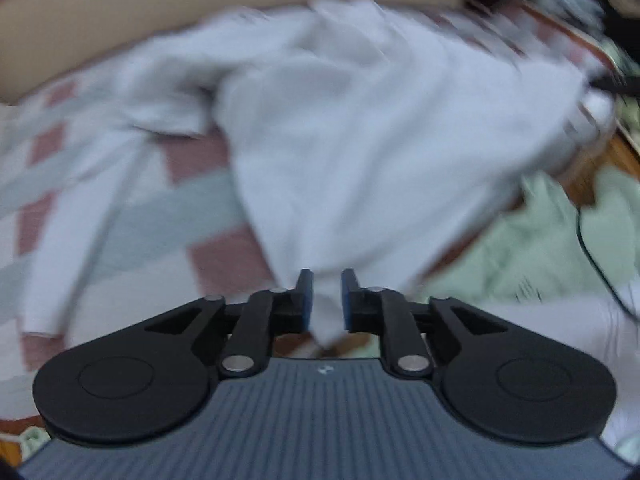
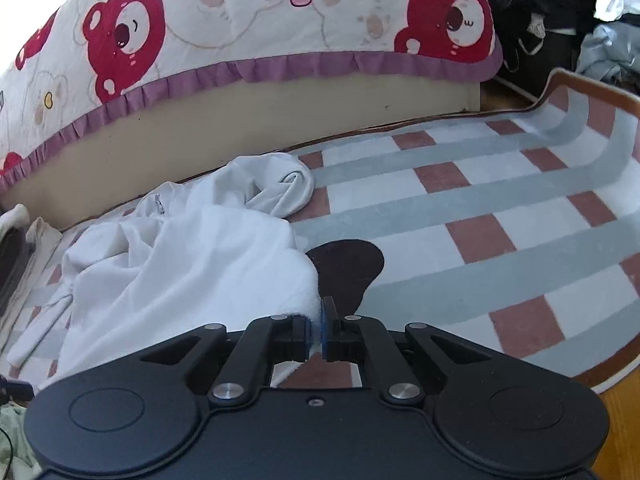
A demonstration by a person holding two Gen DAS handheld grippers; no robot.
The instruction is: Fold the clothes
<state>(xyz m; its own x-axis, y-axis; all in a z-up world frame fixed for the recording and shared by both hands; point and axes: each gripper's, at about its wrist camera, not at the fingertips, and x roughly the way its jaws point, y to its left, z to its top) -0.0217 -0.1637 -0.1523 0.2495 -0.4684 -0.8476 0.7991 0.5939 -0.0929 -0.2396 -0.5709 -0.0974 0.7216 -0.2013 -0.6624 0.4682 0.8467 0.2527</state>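
Observation:
A white long-sleeved garment (image 1: 340,128) lies spread and rumpled on a checked rug (image 1: 208,160); the left wrist view is blurred by motion. A corner of its hem runs between the fingers of my left gripper (image 1: 326,280), whose jaws stand a little apart around the cloth. In the right wrist view the same garment (image 2: 180,264) lies bunched at the left on the rug (image 2: 480,208). My right gripper (image 2: 318,312) is shut on its edge. The other gripper shows at the far right of the left wrist view (image 1: 612,84), holding the cloth.
A bed with a bear-print quilt (image 2: 240,20) and beige base (image 2: 280,112) borders the rug's far side. A pale green cloth (image 1: 520,248) and a black cable (image 1: 592,248) lie on the right. Dark clothes (image 2: 540,8) are piled at the back right. A dark brown patch (image 2: 348,264) marks the rug.

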